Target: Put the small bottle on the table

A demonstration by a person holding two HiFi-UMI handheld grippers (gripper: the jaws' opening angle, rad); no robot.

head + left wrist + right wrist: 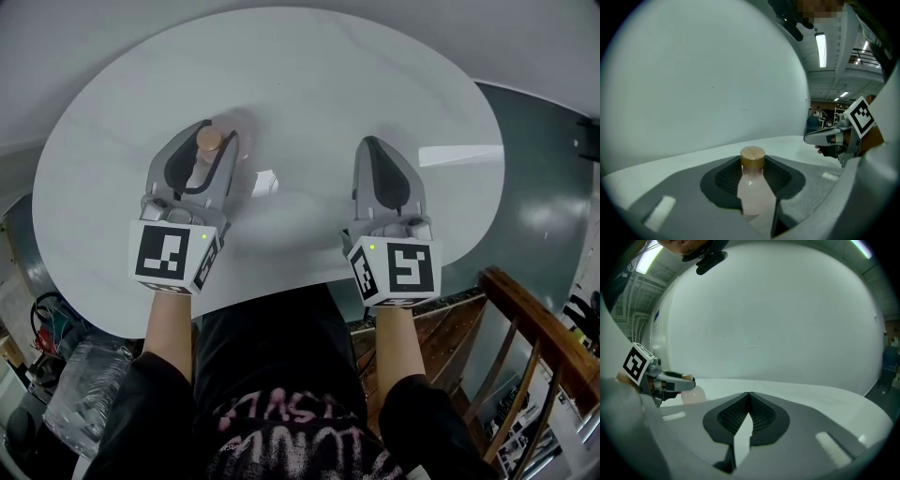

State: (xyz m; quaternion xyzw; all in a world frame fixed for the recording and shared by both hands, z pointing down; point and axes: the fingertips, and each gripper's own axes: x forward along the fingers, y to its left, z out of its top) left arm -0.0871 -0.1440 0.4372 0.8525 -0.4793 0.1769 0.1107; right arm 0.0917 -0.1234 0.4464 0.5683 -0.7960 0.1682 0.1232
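Note:
A small, pale pink bottle (pixel 200 172) with a wooden cap stands upright between the jaws of my left gripper (pixel 208 131), which is shut on it. In the left gripper view the bottle (pixel 754 193) fills the gap between the dark pads, its cap (pixel 753 157) standing just above them. It is over the left middle of the round white table (pixel 309 84); I cannot tell whether its base touches the top. My right gripper (pixel 373 145) is shut and holds nothing, its tips (pixel 748 397) meeting over the table's right side. From that view the left gripper (pixel 675 378) and bottle (pixel 692 395) show at left.
The table's near edge (pixel 281 291) runs just in front of the person's body. A wooden railing (pixel 534 328) stands at lower right, and bags and cables (pixel 66 375) lie on the floor at lower left. A bright patch (pixel 265 181) lies on the tabletop between the grippers.

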